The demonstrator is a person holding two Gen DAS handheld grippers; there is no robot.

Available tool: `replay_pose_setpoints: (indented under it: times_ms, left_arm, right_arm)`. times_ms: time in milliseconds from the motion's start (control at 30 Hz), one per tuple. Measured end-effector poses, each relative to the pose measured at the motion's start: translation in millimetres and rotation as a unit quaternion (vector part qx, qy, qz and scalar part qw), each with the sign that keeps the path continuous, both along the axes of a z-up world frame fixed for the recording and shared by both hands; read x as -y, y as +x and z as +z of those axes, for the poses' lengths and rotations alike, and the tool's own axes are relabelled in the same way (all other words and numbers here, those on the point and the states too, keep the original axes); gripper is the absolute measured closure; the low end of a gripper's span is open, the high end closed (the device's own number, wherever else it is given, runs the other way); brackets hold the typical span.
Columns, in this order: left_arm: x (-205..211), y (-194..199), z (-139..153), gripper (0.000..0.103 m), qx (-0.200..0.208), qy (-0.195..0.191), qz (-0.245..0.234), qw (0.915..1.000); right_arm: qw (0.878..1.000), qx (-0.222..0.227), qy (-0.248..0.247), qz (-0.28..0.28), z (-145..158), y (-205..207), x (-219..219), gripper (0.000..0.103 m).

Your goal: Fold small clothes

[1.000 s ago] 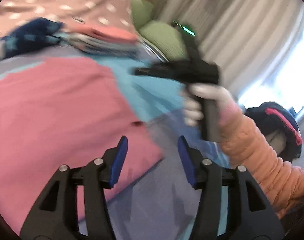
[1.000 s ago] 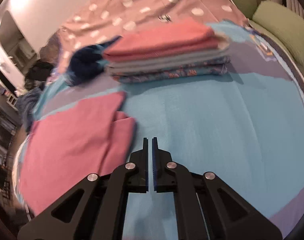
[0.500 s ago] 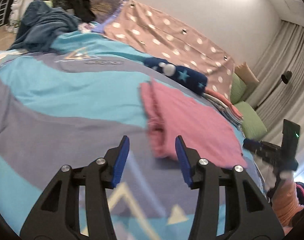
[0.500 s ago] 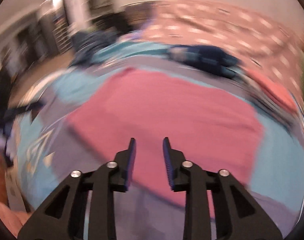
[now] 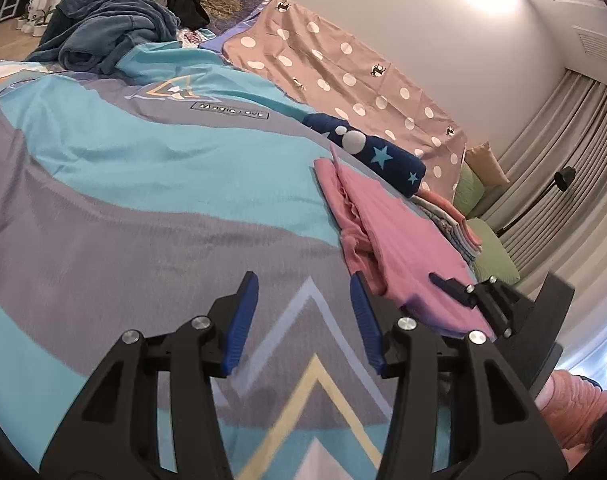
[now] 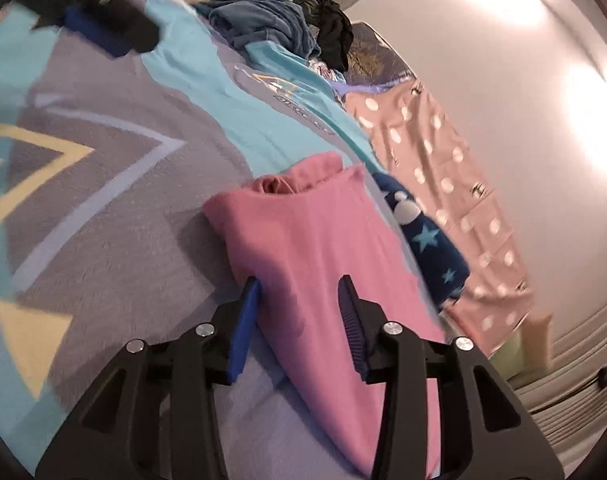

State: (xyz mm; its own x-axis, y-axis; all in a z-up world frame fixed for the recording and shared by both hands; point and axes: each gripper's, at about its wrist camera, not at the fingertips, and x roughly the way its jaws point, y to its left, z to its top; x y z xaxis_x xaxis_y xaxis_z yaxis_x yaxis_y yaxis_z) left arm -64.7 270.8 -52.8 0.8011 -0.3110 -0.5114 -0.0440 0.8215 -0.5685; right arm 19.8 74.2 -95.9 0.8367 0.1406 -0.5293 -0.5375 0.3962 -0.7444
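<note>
A pink garment (image 5: 399,236) lies partly folded on the bed cover (image 5: 143,200); it also shows in the right wrist view (image 6: 315,248). My left gripper (image 5: 303,312) is open and empty, just left of the garment's near corner. My right gripper (image 6: 299,312) is open, its jaws astride the garment's near edge, low over the cloth. The right gripper (image 5: 475,296) shows in the left wrist view over the pink cloth. The left gripper (image 6: 103,28) shows blurred at the top left of the right wrist view.
A navy star-patterned bundle (image 5: 379,156) lies beyond the pink garment. A stack of folded clothes (image 5: 451,220) sits further right. A heap of dark blue clothes (image 5: 111,36) lies at the far end. A dotted pink sheet (image 5: 343,76) and green cushions (image 5: 491,252) line the wall.
Both grippers have swung round to the near side of the pink garment. My right gripper has opened from shut and come down over the garment's edge.
</note>
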Motion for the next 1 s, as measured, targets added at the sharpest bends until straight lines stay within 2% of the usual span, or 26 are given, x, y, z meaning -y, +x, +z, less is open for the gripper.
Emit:
replay_pose_setpoints:
  times_ms: [167,233,267,533,667,733,767,800,867,933,1000]
  left_arm:
    - [-7.1,20.4,2.1,0.055,0.009,-0.003,-0.006,0.9999]
    - [-9.7,28.1,3.1,0.055,0.011,-0.007,-0.012,0.9998]
    - [-10.8,33.3,3.5,0.055,0.011,-0.009,-0.018,0.9997]
    - [-5.4,122.5,-9.8,0.051,-0.031,-0.046,-0.104,0.993]
    - [11.2,164.4,-19.5,0.049,-0.054,-0.059,-0.137,0.9874]
    - [19.4,178.6,-23.8,0.046,-0.064,-0.057,-0.146,0.9856]
    - [23.3,185.2,-26.4,0.046,-0.069,-0.054,-0.149,0.9849]
    - [26.3,190.1,-29.0,0.045,-0.073,-0.051,-0.15,0.9846]
    - [28.5,192.9,-30.7,0.045,-0.072,-0.051,-0.149,0.9848]
    - [27.3,190.5,-31.0,0.044,-0.068,-0.057,-0.146,0.9852]
    - [24.5,186.3,-31.2,0.044,-0.066,-0.058,-0.14,0.9862]
  right_arm:
    - [0.998,0.064,-0.025,0.017,-12.0,1.4,-21.4,0.062]
    - [0.999,0.038,-0.017,0.018,-10.4,8.4,-23.9,0.077]
    - [1.0,0.019,-0.007,0.022,-8.2,10.5,-24.0,0.1]
    - [0.993,-0.009,0.067,0.097,21.1,-17.2,-20.0,0.103]
    - [0.993,0.021,0.056,0.105,28.9,-25.7,-18.4,0.103]
    - [0.995,0.03,0.021,0.088,22.4,-19.0,-15.0,0.08]
    - [0.996,0.035,0.01,0.079,18.8,-15.2,-12.3,0.065]
    - [0.997,0.037,-0.005,0.067,13.6,-7.7,-8.3,0.06]
    - [0.998,0.022,-0.028,0.049,3.8,2.3,-7.6,0.059]
    - [0.999,0.007,-0.029,0.038,-0.1,5.0,-8.0,0.059]
    - [0.999,0.013,-0.036,0.025,-3.9,16.2,-15.9,0.059]
